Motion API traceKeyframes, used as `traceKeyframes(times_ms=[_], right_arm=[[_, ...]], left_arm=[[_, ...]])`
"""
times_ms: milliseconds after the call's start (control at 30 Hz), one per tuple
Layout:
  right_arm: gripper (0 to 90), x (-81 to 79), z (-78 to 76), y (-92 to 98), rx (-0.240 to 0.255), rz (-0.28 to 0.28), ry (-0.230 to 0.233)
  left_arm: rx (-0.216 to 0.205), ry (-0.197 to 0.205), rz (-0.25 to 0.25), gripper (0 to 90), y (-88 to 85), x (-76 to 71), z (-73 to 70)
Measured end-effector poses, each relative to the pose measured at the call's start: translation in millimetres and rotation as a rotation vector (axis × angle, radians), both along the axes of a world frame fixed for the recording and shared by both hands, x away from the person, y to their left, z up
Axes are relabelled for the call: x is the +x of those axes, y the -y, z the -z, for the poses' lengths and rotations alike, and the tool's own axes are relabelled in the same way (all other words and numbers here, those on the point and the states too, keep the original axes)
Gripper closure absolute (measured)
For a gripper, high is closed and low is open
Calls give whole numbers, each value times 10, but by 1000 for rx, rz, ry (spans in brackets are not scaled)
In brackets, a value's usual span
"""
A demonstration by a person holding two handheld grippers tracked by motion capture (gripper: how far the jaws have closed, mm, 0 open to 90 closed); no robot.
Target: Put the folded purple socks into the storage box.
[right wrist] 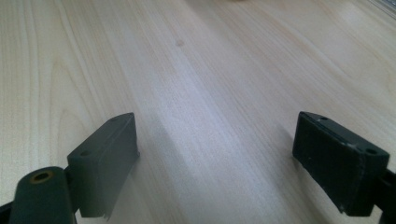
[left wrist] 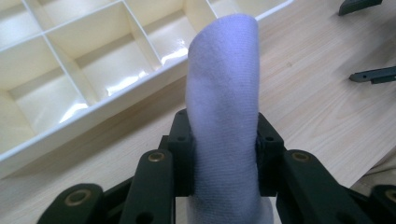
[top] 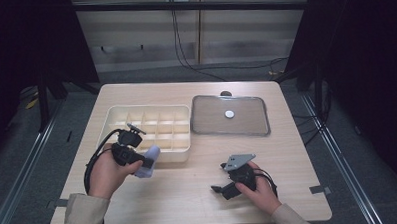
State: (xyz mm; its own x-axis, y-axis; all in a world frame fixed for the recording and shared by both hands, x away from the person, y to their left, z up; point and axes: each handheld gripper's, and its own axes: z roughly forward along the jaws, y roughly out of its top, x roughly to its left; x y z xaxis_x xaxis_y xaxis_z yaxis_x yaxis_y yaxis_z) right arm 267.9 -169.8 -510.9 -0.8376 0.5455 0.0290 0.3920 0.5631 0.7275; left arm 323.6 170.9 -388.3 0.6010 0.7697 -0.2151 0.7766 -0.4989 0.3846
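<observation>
From the high view, my left gripper [top: 147, 161] holds a rolled pale-lilac sock [top: 149, 162] just off the near wall of the cream divided box [top: 183, 153]. The roll's long axis runs out past my jaws, toward the box's near right corner. My right gripper [top: 220, 190] rests low on the counter [top: 199, 192], well apart from the sock, so the left hand is plainly the nearer one and the one to finish this. Every compartment I can make out in the box looks bare. Beside it, to the right, lies a clear tray [top: 202, 127] with a small white disc [top: 229, 113] at its middle.

In the left gripper view, my jaws are pinching the sock [left wrist: 224, 116] at both flanks, partway along its length, and it stands straight out between them with its rounded end beyond the tips. The box [left wrist: 93, 116] lies ahead and off to the left of my jaws, its near rim passing just behind the sock's far end. The cells that show there hold nothing. I judge that the coming move turns on swinging that far end left and forward over the rim and down into a cell.

In the right gripper view, my jaws are spread wide with nothing but bare counter [right wrist: 201, 93] between and ahead of them.
</observation>
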Motion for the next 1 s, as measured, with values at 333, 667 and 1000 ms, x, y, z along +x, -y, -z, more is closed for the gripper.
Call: traceKeyframes(times_ms=[333,667,1000], right_arm=[[132,-1,0,-1,0,1,-1],[132,0,0,0,0,0,0],[132,0,1,-1,2,2,3]], left_arm=[[14,-11,-13,670,-80,66,-90],[30,4,-25,671,-153,135,-201],[29,14,-46,670,-224,218,-310]])
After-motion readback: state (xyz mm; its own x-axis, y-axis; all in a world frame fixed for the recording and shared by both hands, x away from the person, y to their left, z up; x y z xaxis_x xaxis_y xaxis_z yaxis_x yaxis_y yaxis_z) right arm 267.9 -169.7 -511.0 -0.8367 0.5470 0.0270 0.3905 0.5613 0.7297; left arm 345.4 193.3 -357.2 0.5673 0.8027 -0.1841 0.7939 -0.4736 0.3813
